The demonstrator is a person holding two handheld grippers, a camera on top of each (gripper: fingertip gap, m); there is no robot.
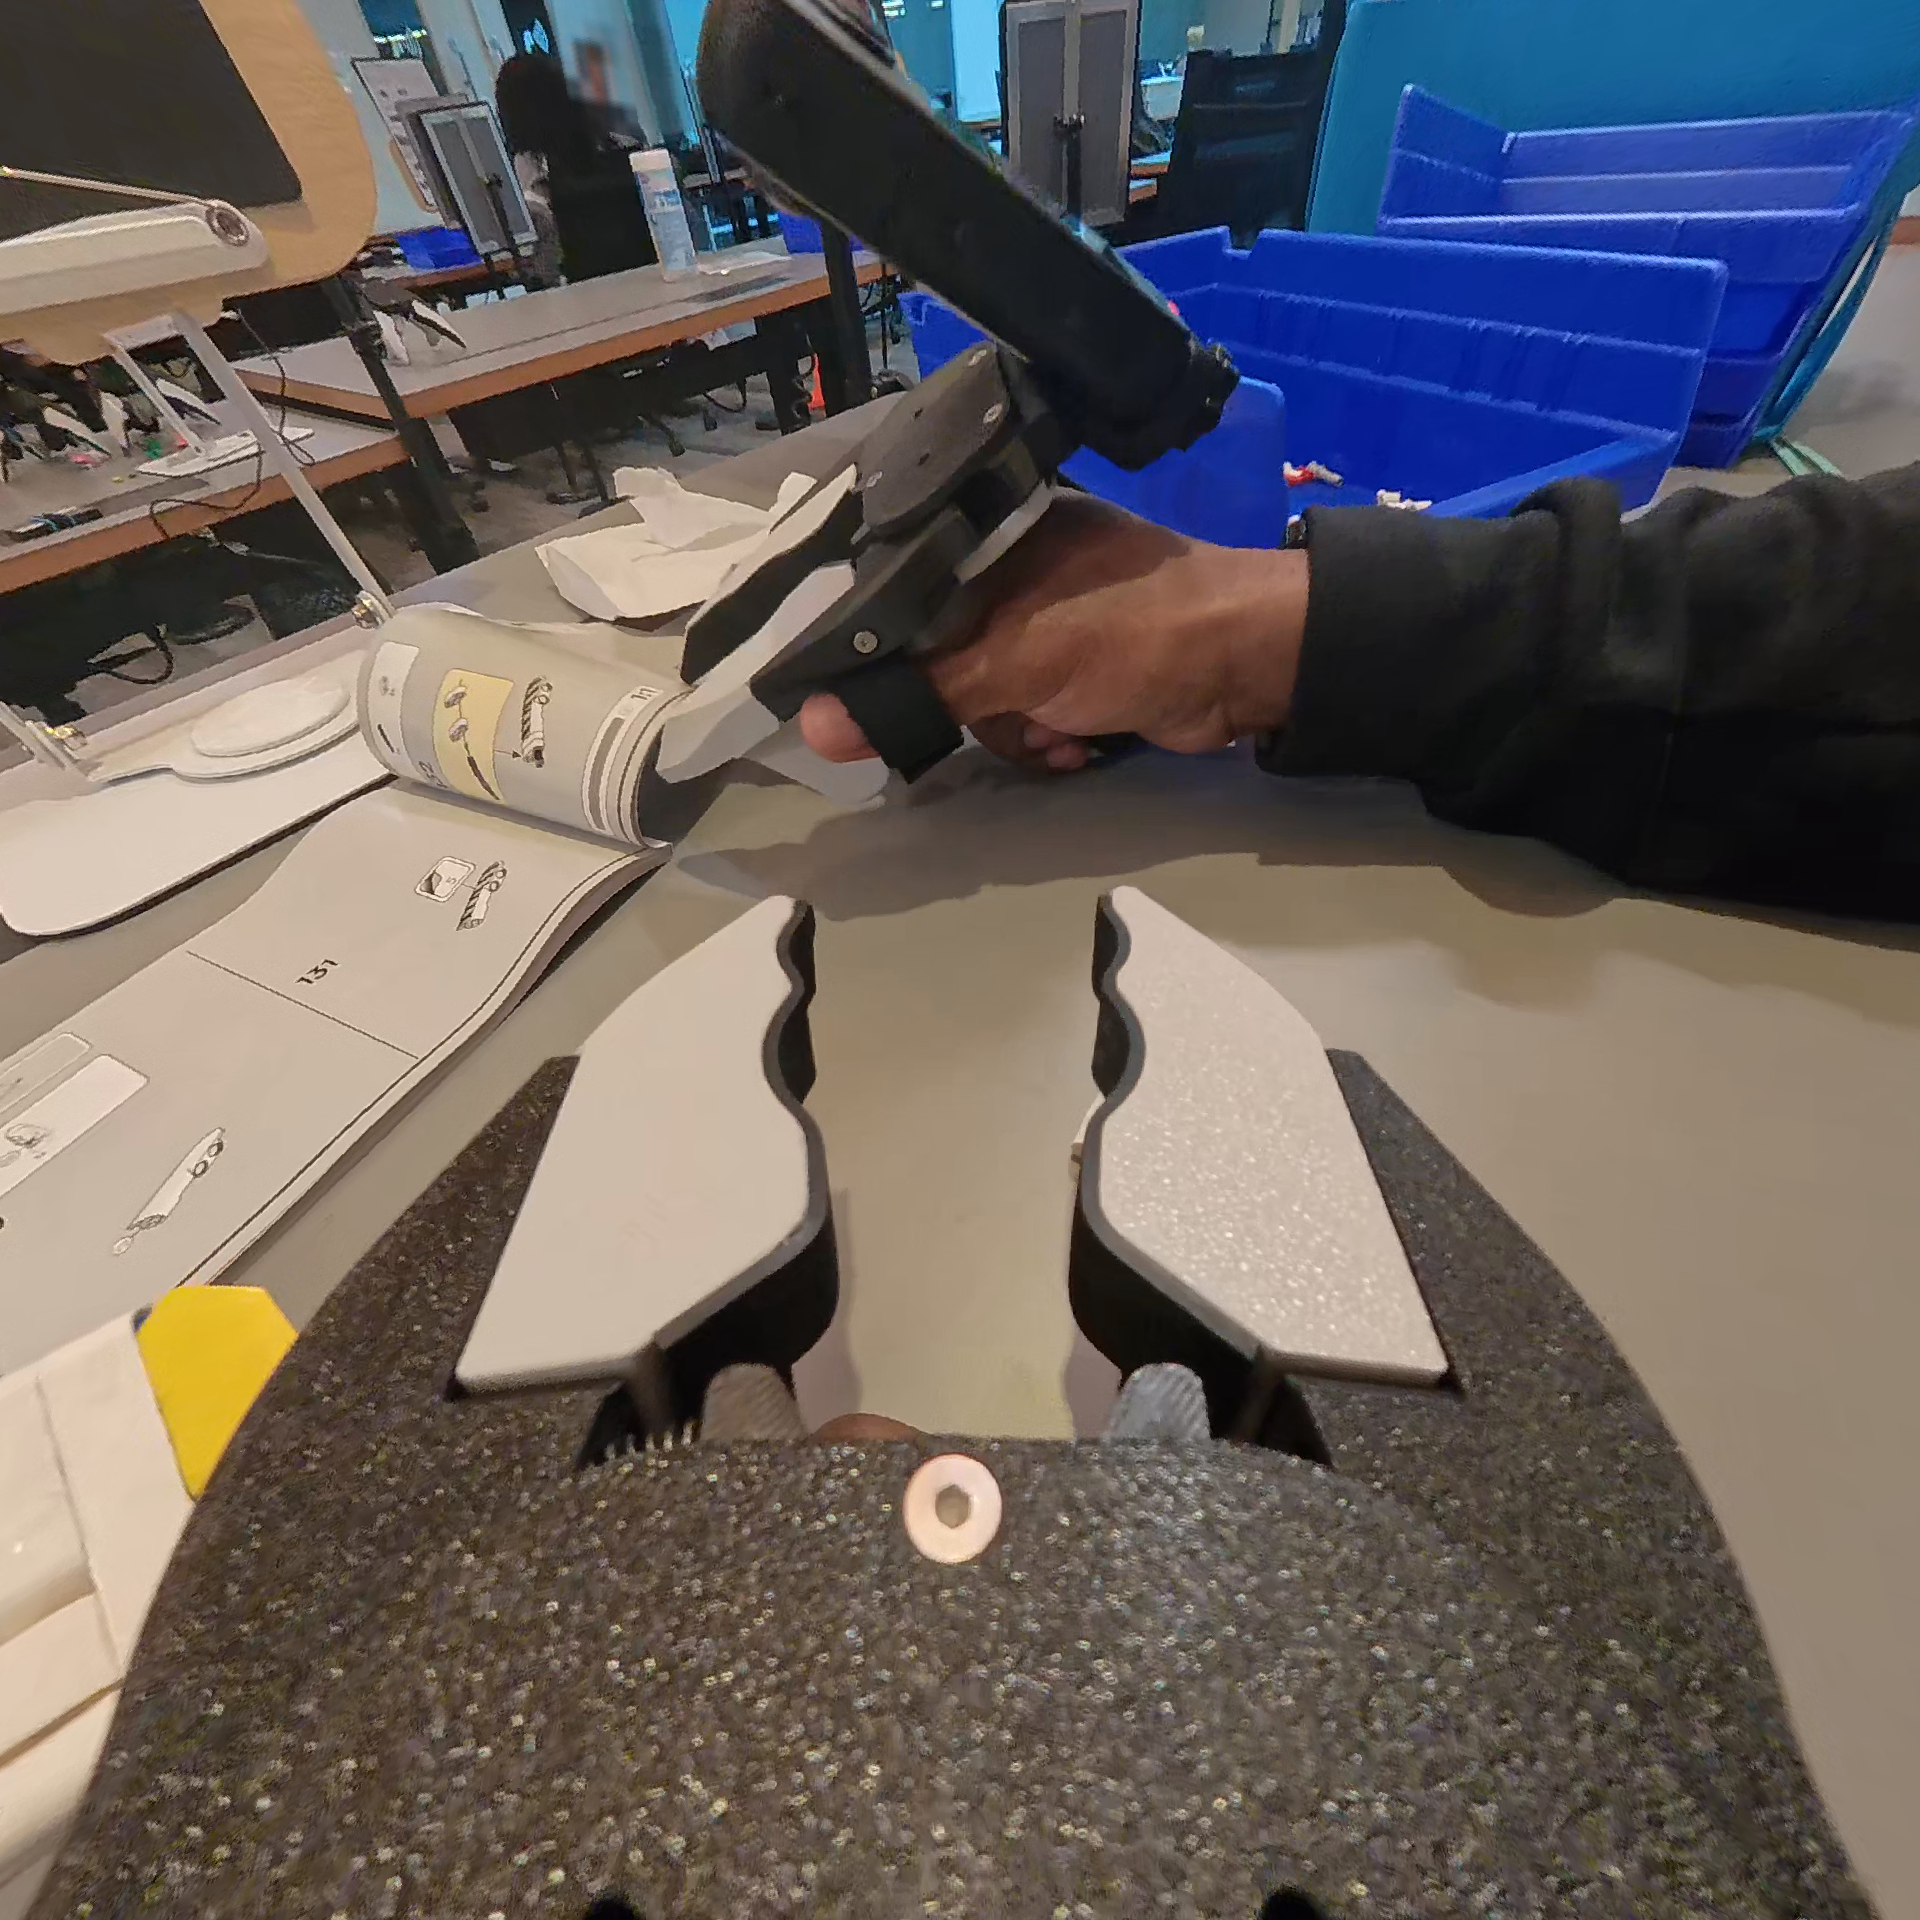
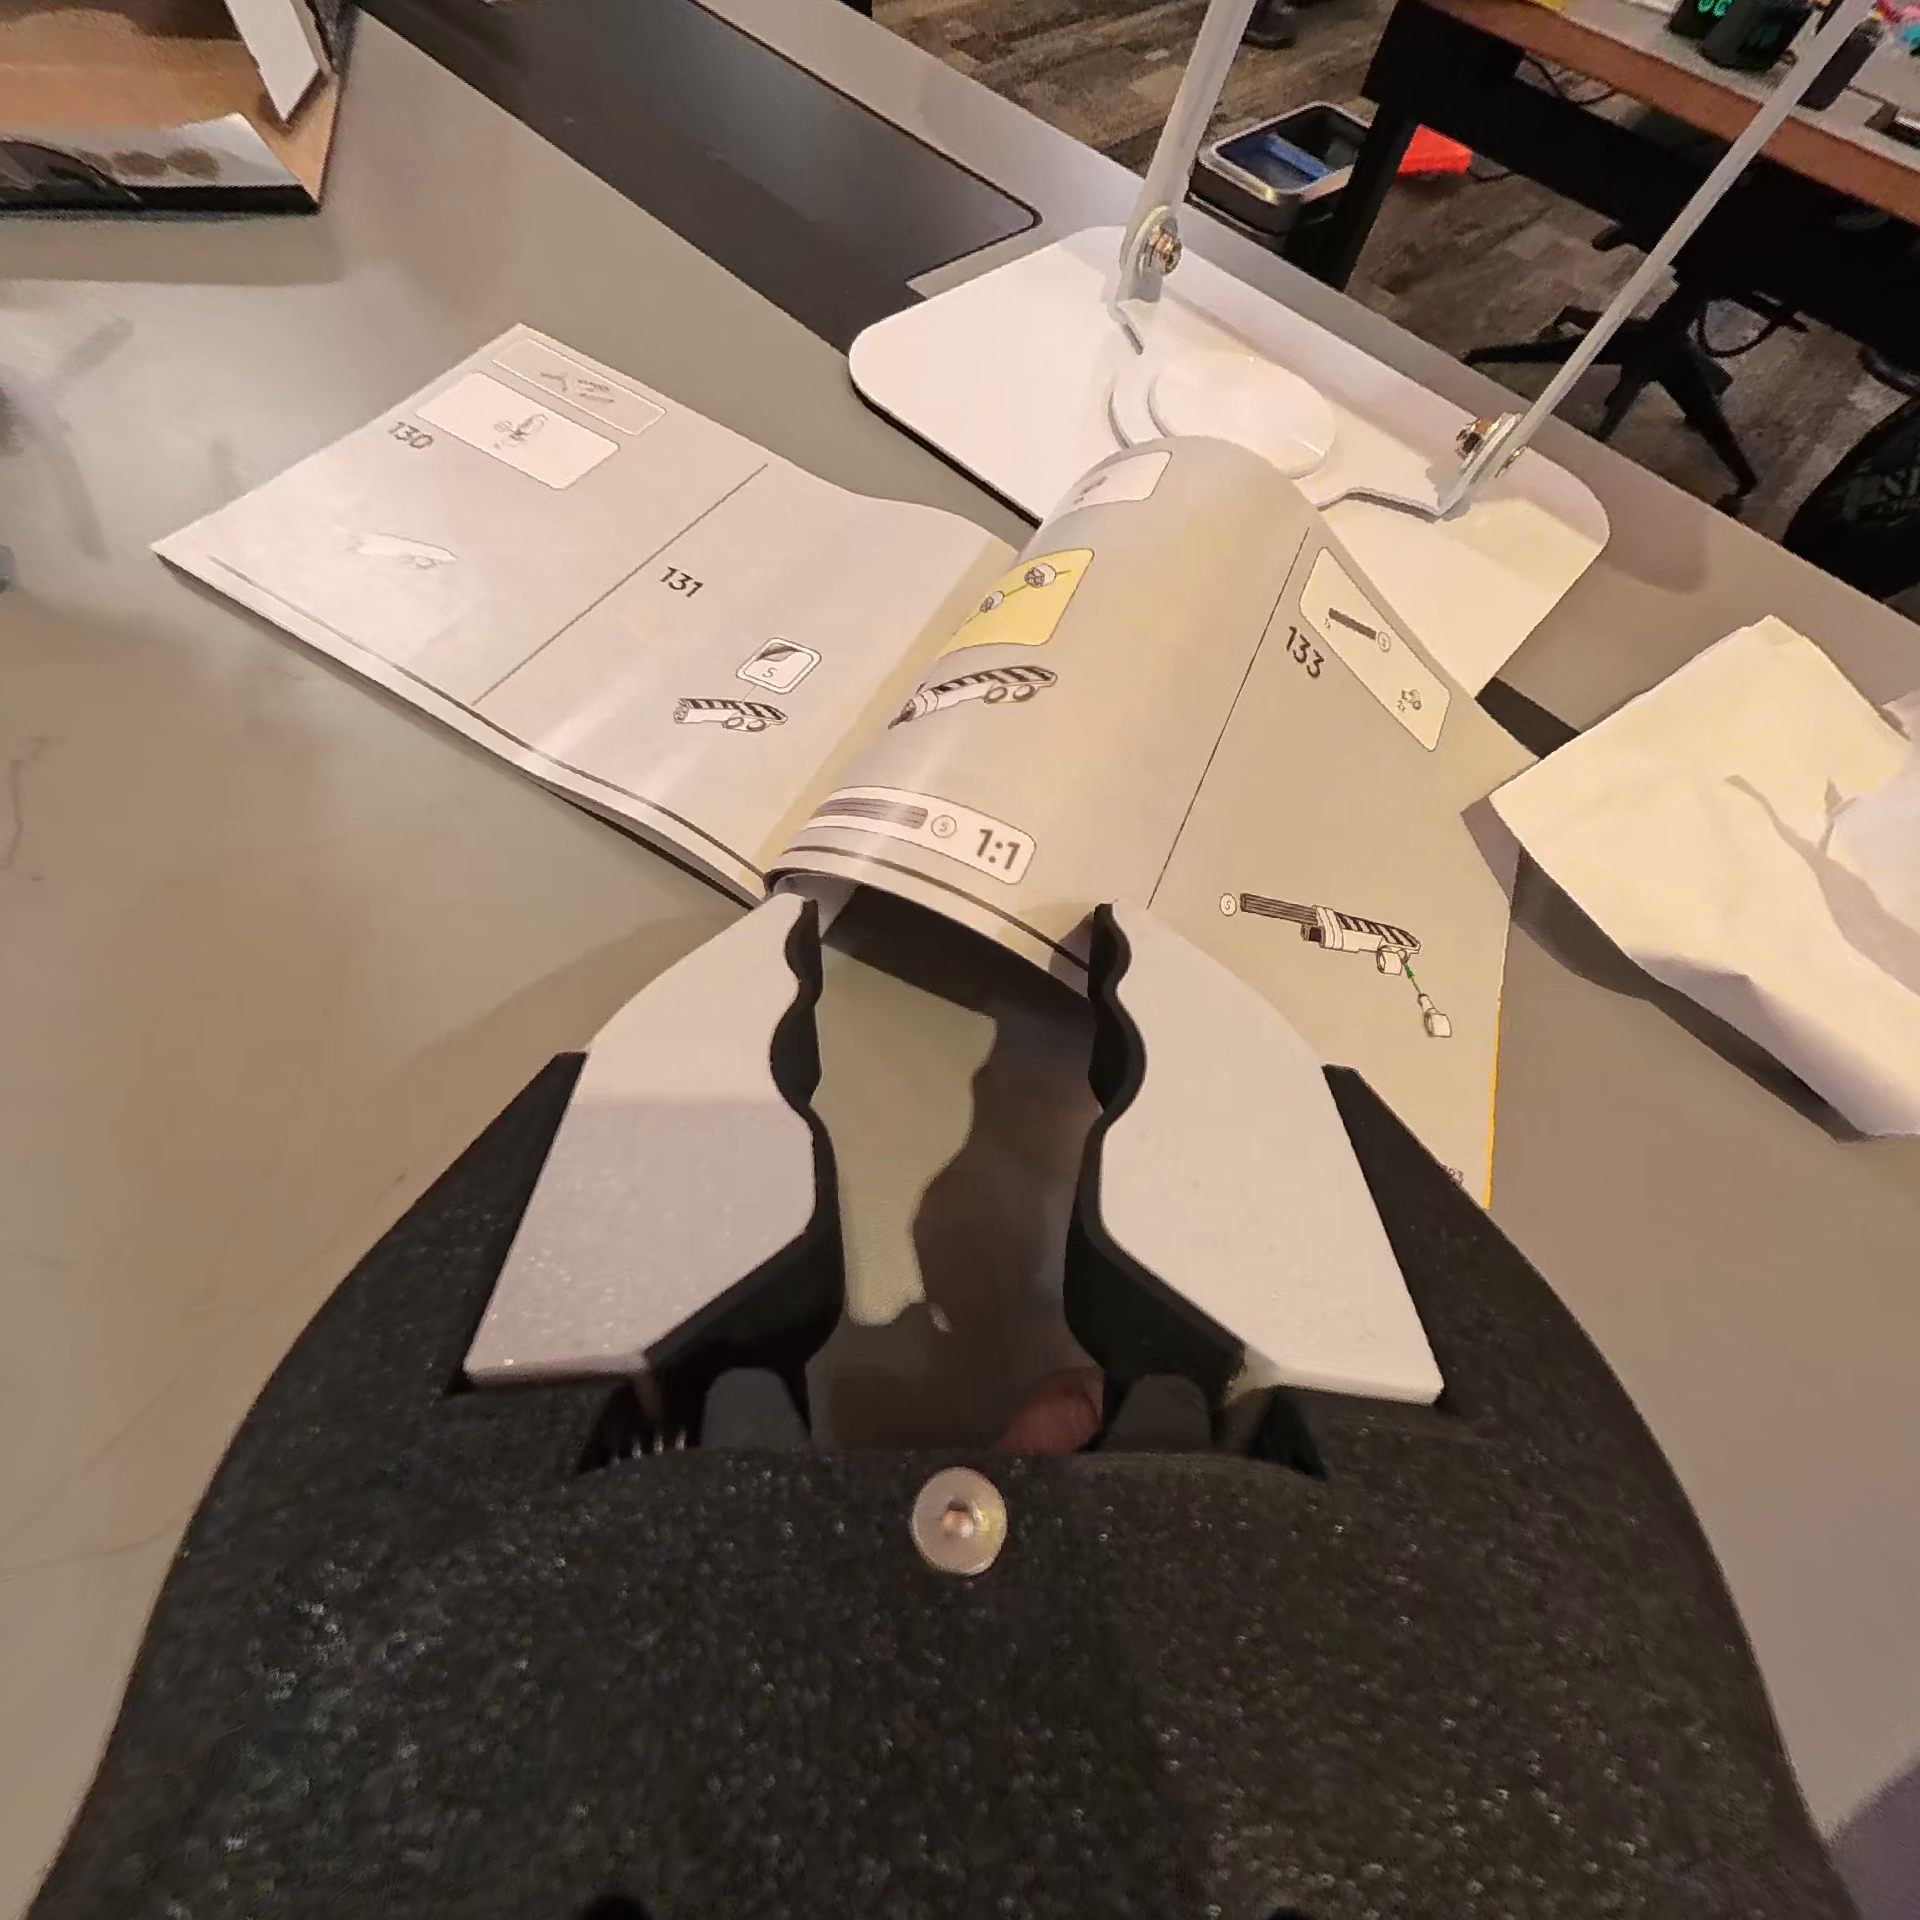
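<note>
your right gripper (image 2: 951, 914), jaws parted and clamping nothing, sits at the arched page (image 2: 1049, 748) of the open grey instruction booklet (image 2: 582, 582) on the table; shove further and that page may crease, while your left gripper (image 1: 951, 914) hangs open, empty.

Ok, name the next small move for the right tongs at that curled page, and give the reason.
Probably close the right tongs on the curled page: they stand open with its lifted edge between the tips, not pinched. The left tongs are open over bare table.

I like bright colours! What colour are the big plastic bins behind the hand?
The big plastic storage bins are bright blue, seen best in the left wrist view.
</note>
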